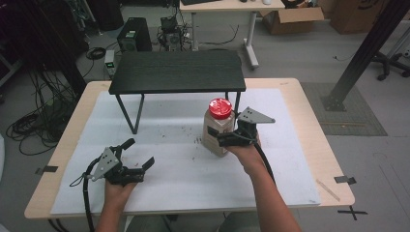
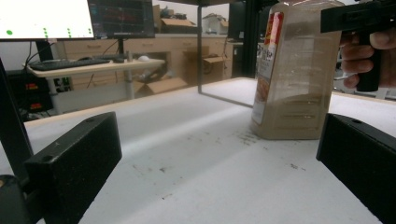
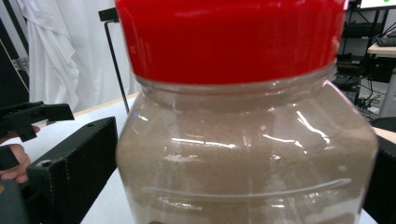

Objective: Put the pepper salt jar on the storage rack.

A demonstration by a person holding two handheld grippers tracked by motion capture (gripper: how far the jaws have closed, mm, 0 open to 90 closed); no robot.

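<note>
A clear jar (image 1: 215,137) of brown powder with a red lid (image 1: 220,108) stands on the white sheet (image 1: 183,174), right of centre. My right gripper (image 1: 221,139) reaches it from the right. Its jaws lie against opposite sides of the jar below the lid, shut on it. In the right gripper view the jar (image 3: 247,154) sits close up between my right gripper's (image 3: 247,182) black jaws. My left gripper (image 1: 140,152) rests low at the front left, open and holding nothing. In the left gripper view my left gripper (image 2: 219,140) faces the jar (image 2: 294,79) across bare sheet.
A low black shelf (image 1: 176,72) on thin legs stands at the back of the sheet, its right leg just behind the jar. Dark specks lie scattered on the sheet near the jar's base. The wooden table's edge (image 1: 333,145) lies right of the sheet.
</note>
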